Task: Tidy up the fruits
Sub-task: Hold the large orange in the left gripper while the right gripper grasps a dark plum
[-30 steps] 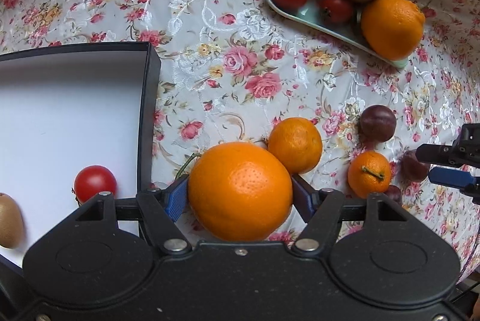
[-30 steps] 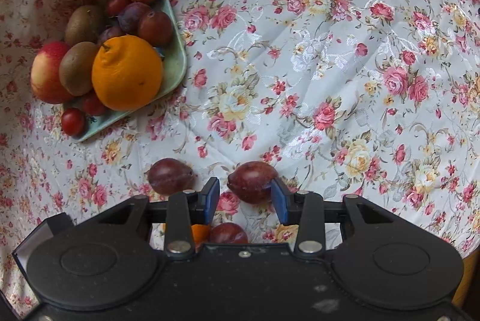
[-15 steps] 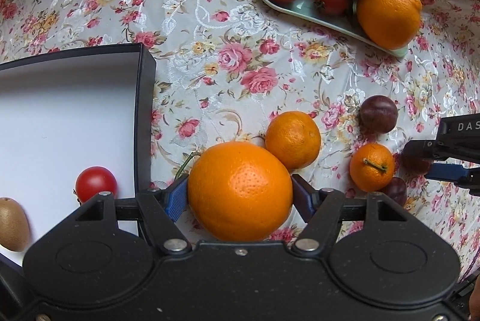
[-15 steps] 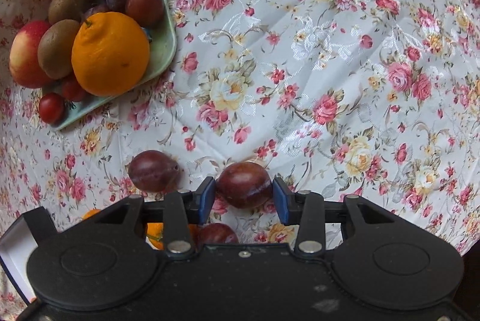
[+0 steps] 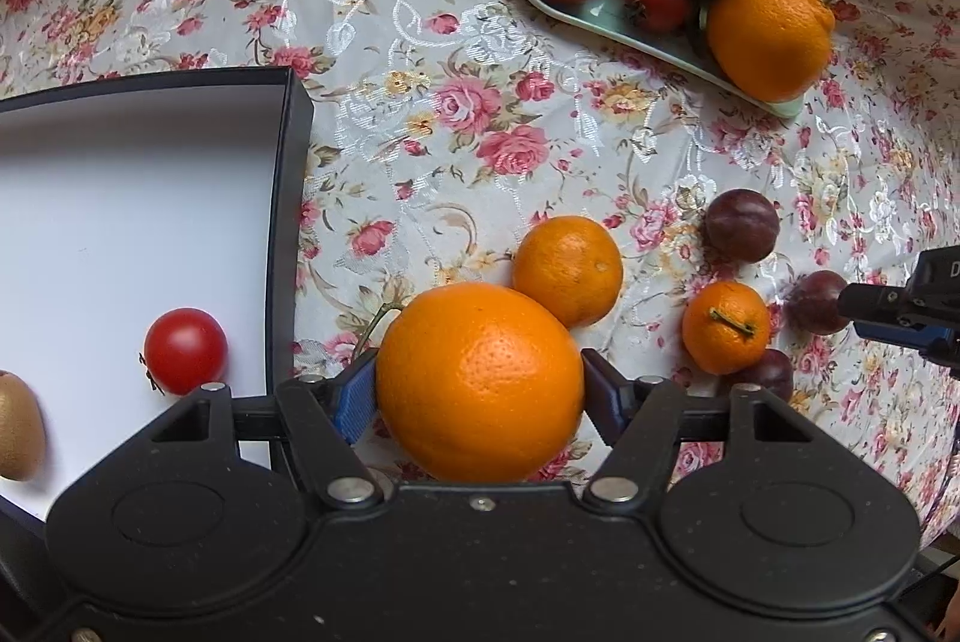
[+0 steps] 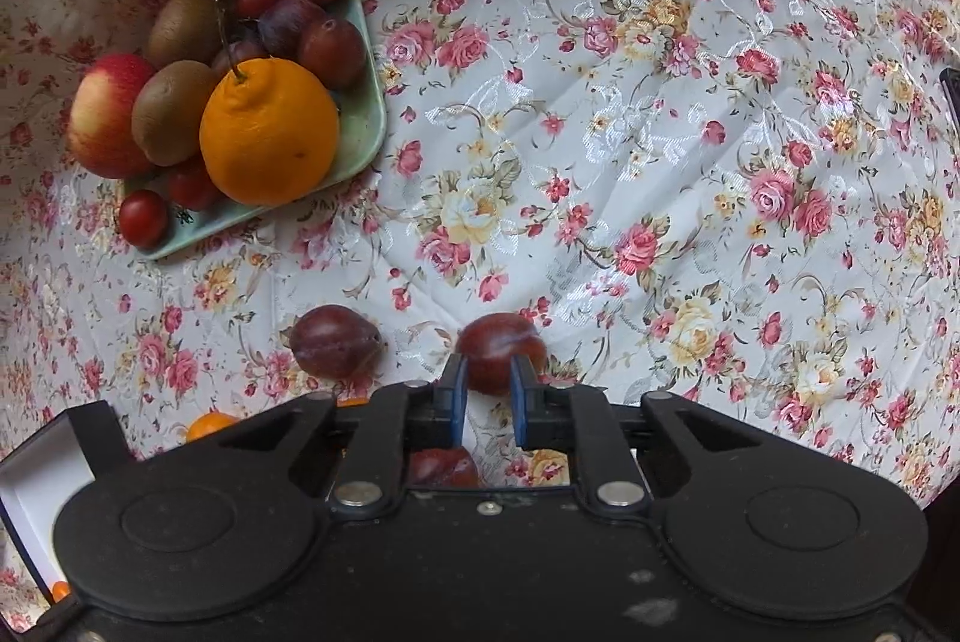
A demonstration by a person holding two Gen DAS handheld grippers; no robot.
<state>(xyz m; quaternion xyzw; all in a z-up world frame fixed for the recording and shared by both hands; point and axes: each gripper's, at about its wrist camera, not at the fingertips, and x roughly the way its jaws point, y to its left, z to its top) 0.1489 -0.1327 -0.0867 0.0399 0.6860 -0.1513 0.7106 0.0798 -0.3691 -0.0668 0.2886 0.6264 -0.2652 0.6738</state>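
Large orange (image 5: 480, 381) clamped between left gripper (image 5: 477, 393) pads. Right gripper (image 6: 487, 387) narrowed, plum (image 6: 501, 351) pinched at fingertips, near tablecloth (image 6: 600, 132).

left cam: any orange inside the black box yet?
No, the black box holds only a cherry tomato and a kiwi; the large orange sits between the left gripper jaws.

A glossy white tablecloth (image 6: 600, 150) printed with pink and yellow roses covers the whole counter, creased in soft folds. Daylight gleams off its woven leaf pattern; its edge drops at the right.
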